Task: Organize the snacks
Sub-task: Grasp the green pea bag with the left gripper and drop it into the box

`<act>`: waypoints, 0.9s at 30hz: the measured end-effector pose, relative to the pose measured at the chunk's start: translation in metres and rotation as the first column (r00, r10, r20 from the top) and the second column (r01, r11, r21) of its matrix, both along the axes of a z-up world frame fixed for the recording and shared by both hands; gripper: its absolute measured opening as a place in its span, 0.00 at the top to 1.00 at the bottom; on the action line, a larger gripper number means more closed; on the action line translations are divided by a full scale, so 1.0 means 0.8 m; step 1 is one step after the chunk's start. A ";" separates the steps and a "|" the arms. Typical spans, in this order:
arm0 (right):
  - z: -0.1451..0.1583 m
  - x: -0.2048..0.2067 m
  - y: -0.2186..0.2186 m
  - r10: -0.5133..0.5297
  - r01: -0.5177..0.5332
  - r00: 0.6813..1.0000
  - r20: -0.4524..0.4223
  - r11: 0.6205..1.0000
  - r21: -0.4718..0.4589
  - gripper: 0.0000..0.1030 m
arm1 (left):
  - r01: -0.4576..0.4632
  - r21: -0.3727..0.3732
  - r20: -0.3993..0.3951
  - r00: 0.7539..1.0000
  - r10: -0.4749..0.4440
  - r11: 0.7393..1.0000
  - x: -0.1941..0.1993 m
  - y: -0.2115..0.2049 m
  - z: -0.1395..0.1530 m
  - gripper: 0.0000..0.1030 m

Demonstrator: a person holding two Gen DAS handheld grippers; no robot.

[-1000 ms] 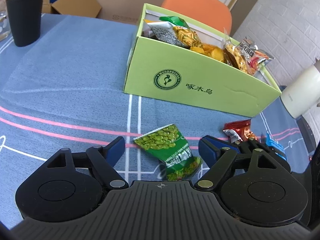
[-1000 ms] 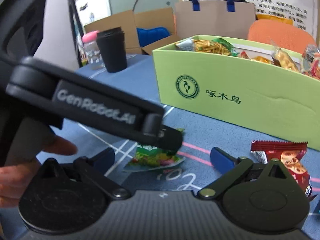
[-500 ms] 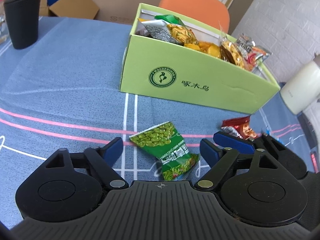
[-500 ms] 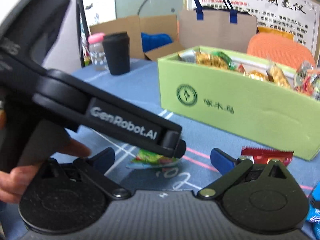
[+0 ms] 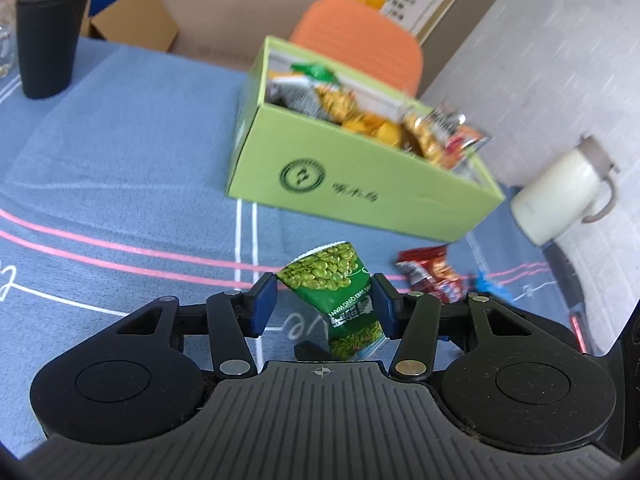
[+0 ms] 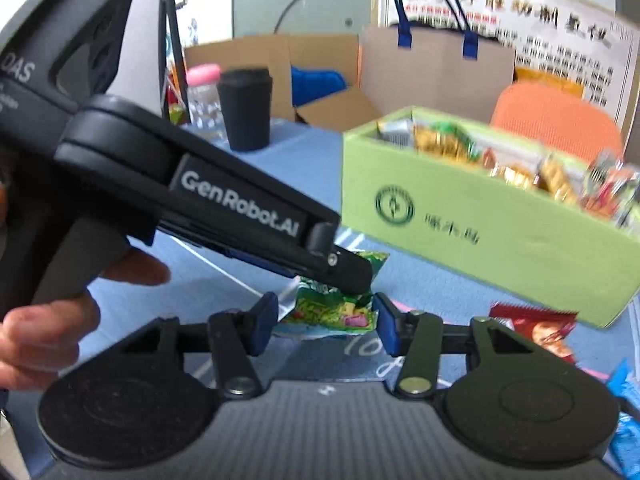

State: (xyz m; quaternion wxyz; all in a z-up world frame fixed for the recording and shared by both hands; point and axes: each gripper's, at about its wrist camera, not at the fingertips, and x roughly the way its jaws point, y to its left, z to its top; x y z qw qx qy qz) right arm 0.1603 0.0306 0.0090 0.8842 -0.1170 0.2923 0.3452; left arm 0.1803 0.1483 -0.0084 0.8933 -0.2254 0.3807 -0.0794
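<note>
black gripper [image 5: 324, 302] bodies, ribbed grey top, blue finger pads [image 5: 264, 306], brass pivot screws, white "genrobot.ai" lettering.

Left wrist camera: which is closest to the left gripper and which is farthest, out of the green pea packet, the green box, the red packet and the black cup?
1. Green pea packet: between the left gripper's closing fingers.
2. Red packet: on the cloth, just right.
3. Green box: behind, middle.
4. Black cup: far back left.
</note>
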 end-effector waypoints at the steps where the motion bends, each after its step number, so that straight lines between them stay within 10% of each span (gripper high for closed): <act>1: 0.003 -0.002 0.001 0.002 -0.002 1.000 0.005 1.000 0.002 0.50 | -0.009 0.008 0.005 1.000 0.009 1.000 -0.003 0.000 0.003 0.68; 12: 0.080 0.100 -0.005 0.015 -0.022 0.989 0.145 0.999 0.047 0.50 | -0.051 0.048 0.120 0.992 0.045 0.998 0.110 -0.008 0.097 0.68; 18: 0.072 0.202 -0.037 -0.095 0.086 0.993 0.075 0.989 0.122 0.49 | -0.015 0.079 0.080 0.997 0.009 0.997 0.214 -0.035 0.086 0.66; 27: 0.062 0.231 -0.056 -0.179 0.167 0.980 0.090 0.978 0.123 0.09 | -0.096 0.056 0.178 0.980 0.085 0.994 0.201 -0.010 0.084 0.33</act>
